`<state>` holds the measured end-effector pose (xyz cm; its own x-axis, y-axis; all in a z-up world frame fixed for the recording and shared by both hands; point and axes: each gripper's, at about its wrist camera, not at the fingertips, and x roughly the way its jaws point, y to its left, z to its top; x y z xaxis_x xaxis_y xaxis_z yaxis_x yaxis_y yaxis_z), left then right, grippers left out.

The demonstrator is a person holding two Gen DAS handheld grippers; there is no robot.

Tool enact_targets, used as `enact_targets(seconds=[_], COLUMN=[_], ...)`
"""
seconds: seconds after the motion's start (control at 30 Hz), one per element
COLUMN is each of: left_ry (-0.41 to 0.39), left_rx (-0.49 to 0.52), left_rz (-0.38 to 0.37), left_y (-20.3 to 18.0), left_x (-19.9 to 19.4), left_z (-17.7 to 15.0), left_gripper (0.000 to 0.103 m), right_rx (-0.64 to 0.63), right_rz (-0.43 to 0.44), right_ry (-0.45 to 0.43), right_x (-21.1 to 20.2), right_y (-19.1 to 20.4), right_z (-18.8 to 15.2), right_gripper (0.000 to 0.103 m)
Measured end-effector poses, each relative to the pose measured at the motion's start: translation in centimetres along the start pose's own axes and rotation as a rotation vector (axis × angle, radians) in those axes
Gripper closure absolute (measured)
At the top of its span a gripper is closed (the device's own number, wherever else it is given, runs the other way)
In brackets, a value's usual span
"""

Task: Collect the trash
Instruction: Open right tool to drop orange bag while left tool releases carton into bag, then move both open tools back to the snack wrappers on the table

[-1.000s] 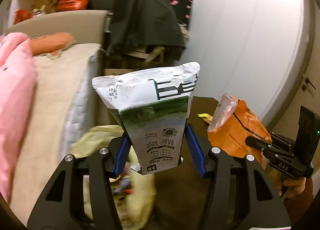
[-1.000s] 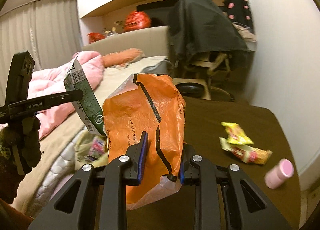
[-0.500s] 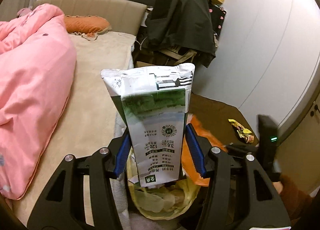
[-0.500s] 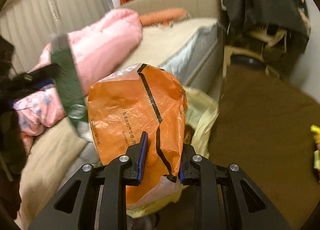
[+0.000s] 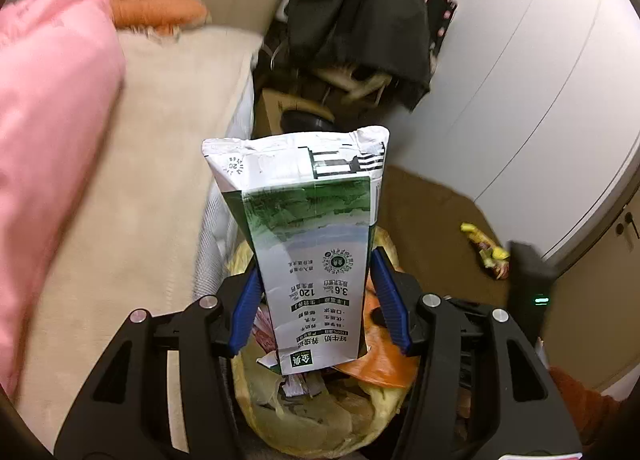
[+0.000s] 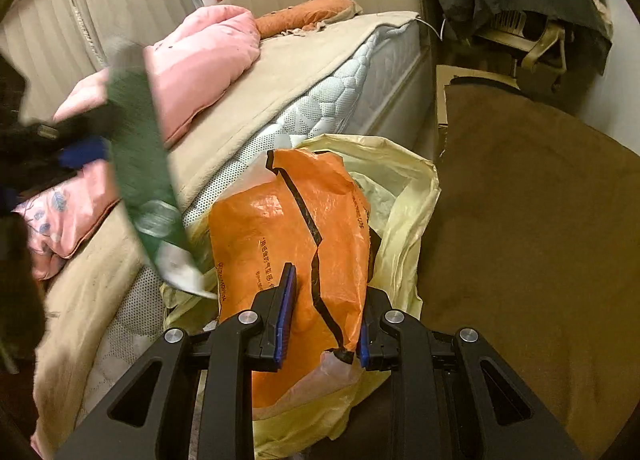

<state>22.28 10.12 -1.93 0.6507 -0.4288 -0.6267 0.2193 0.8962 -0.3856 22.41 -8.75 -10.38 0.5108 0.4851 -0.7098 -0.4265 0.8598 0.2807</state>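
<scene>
My left gripper (image 5: 316, 308) clamps a milk carton (image 5: 308, 252) upright between its fingers, right above the yellow bag (image 5: 320, 416). My right gripper (image 6: 322, 316) pinches an orange wrapper (image 6: 292, 236) over that bag's mouth; beyond lies the bed (image 6: 288, 72)

Carton (image 5: 308, 260) above bag (image 5: 320, 420); bed (image 5: 140, 160) left

The scene is viewed from two wrist fisheyes, each angled downward along its own fingers, close above the yellow trash bag (image 5: 320, 420) (image 6: 404, 196); the bed (image 5: 160, 164) (image 6: 304, 80) is shared by both views. The left view is faced toward the wardrobe wall; the right, toward the curtains.
</scene>
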Motion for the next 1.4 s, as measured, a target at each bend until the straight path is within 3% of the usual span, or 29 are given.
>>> enact_targets(seconds=[0.23,0.4,0.67,0.83,0.9,1.0,1.17,1.3,1.33,1.37,1.4], left_ry=[0.092,0.138,0.213,0.187,0.154,0.129,0.074,0.054,0.049,0.045,0.043], left_rx=[0.037,0.047,0.074,0.035,0.054,0.073,0.134,0.171,0.18,0.186,0.193], left_rz=[0.035,0.052,0.095,0.079,0.117,0.139,0.15,0.118,0.099,0.086,0.073], left_y=[-0.1,-0.1,-0.3,-0.3,-0.8,-2.0,-5.5,-9.0,-10.1,-10.9,-11.7], left_x=[5.9,7.6,9.3,7.9,6.9,5.6,3.6,3.5,3.6,3.8,4.1], left_z=[-1.7,-2.6,-4.2,-3.9,-3.6,-3.0,-2.1,-1.8,-1.7,-1.8,-1.8], left_gripper=[0.053,0.053,0.052,0.049,0.043,0.042,0.041,0.041,0.041,0.041,0.041], right_rx=[0.006,-0.004,0.06,0.09,0.095,0.108,0.142,0.175,0.186,0.191,0.195], right_rz=[0.008,-0.015,-0.1,-0.14,-0.154,-0.173,-0.234,-0.288,-0.309,-0.317,-0.324], right_ry=[-0.005,-0.061,-0.124,-0.145,-0.154,-0.167,-0.212,-0.234,-0.243,-0.249,-0.257], right_x=[-0.9,-4.0,-7.5,-9.4,-10.2,-11.4,-13.9,-15.7,-16.4,-16.9,-17.4], right_y=[-1.2,-2.1,-4.6,-6.1,-6.6,-7.3,-9.1,-10.8,-11.6,-12.0,-12.5], right_z=[0.0,-0.2,-1.0,-2.4,-2.9,-3.6,-5.2,-6.3,-6.7,-6.9,-7.2], right_gripper=[0.076,0.057,0.057,0.056,0.056,0.056,0.056,0.055,0.053,0.044,0.04])
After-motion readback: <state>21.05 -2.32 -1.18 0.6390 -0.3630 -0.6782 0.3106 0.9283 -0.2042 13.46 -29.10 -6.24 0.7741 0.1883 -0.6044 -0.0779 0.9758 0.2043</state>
